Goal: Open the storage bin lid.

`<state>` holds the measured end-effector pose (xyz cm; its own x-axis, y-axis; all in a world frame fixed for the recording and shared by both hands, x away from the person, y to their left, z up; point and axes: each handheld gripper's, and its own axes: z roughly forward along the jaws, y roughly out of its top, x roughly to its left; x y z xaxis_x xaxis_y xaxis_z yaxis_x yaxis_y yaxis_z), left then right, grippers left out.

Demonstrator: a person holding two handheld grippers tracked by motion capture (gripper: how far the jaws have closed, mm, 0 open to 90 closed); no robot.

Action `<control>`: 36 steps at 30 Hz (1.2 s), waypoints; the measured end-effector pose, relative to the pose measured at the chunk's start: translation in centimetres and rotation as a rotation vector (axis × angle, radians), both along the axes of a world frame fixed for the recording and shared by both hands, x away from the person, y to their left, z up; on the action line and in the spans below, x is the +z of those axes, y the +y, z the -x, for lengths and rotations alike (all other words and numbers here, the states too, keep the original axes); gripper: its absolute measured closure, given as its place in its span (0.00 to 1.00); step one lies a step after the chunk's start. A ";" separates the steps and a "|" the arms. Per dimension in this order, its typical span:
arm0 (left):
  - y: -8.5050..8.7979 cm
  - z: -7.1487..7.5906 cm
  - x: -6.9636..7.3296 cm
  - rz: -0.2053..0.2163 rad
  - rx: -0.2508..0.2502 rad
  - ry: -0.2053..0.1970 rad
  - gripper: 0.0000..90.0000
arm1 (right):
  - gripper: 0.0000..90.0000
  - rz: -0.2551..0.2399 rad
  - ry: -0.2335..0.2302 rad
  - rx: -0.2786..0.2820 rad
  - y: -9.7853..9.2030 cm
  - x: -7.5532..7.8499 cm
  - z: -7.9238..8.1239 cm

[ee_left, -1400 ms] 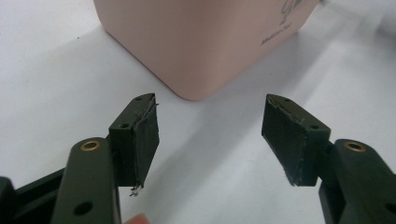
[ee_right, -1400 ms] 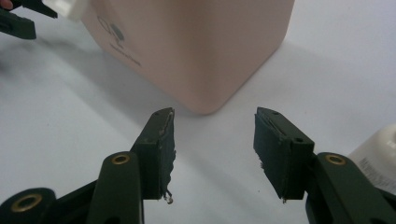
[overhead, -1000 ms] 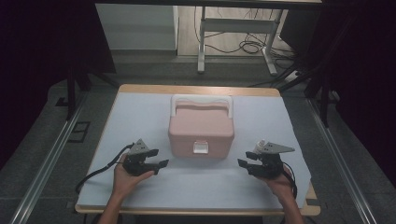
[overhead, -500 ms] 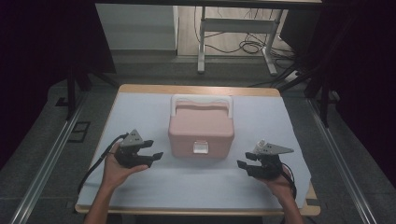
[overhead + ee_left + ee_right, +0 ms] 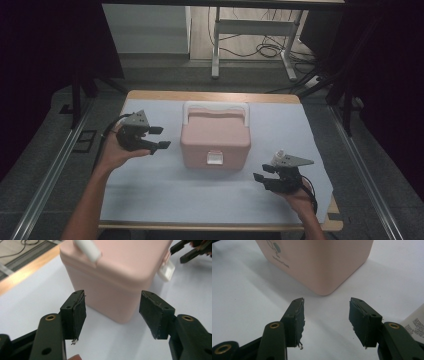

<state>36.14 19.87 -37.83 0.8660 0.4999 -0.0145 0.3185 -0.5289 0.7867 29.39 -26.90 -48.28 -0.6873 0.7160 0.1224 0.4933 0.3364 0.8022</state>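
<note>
Now, change: left gripper (image 5: 159,137) rose from the surface (image 5: 150,200) toward the pink box (image 5: 215,142) — fingers released, grasping nothing.
Right gripper (image 5: 260,181): unmoved, fingers released.
Meaning: approach likely starting.

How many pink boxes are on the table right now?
1. The pink box sits mid-table on the white sheet, between the left gripper and the right gripper; neither touches it.
</note>
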 end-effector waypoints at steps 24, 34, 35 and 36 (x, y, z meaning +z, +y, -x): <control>-3.7 -8.6 4.7 -0.120 -0.141 0.073 0.40 | 0.51 0.024 0.022 0.018 0.7 -0.8 0.1; -6.4 -11.8 5.3 -0.154 -0.190 0.111 0.40 | 0.51 0.035 0.024 0.023 1.0 -1.0 0.1; -6.7 -12.1 5.2 -0.158 -0.194 0.112 0.40 | 0.51 0.034 0.024 0.022 0.9 -1.0 0.1; -7.0 -12.3 5.2 -0.159 -0.198 0.115 0.40 | 0.51 0.034 0.025 0.021 0.9 -1.0 0.1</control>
<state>48.45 12.87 -32.62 0.9443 0.3248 -0.0531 0.2788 -0.7035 0.6538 29.25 -25.99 -49.29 -0.6990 0.7057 0.1156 0.5058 0.3737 0.7775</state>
